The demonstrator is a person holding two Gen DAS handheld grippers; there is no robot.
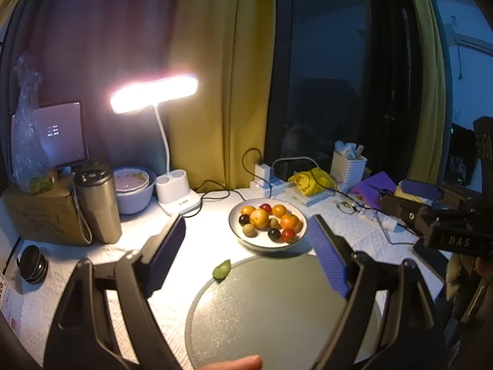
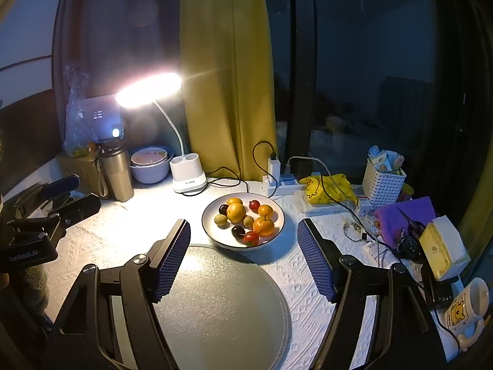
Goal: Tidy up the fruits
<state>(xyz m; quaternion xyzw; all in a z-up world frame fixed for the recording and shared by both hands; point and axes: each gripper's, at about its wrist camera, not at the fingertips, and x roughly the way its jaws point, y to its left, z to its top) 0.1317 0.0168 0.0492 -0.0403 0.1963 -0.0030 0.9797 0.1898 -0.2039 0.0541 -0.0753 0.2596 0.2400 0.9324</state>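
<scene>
A white bowl (image 1: 295,240) (image 2: 222,237) holds several fruits: oranges (image 1: 259,218) (image 2: 236,212), dark plums (image 2: 238,232), a red tomato (image 1: 288,234) (image 2: 251,238) and small brownish-green fruits (image 2: 220,219). In front of it lies a round grey plate (image 1: 277,308) (image 2: 222,302) with nothing on it. A green leaf (image 1: 222,269) rests at its left rim. My left gripper (image 1: 246,219) (image 2: 77,192) stands open, short of the bowl, holding nothing. My right gripper (image 2: 244,225) (image 1: 397,197) is open too, its fingers framing the bowl from the near side.
A lit desk lamp (image 2: 148,88), a steel flask (image 1: 97,203) and stacked bowls (image 2: 149,163) stand at the back left. A power strip (image 2: 277,182), cables, a white basket (image 2: 382,185), a tissue box (image 2: 443,249) and a mug (image 2: 465,311) crowd the right side.
</scene>
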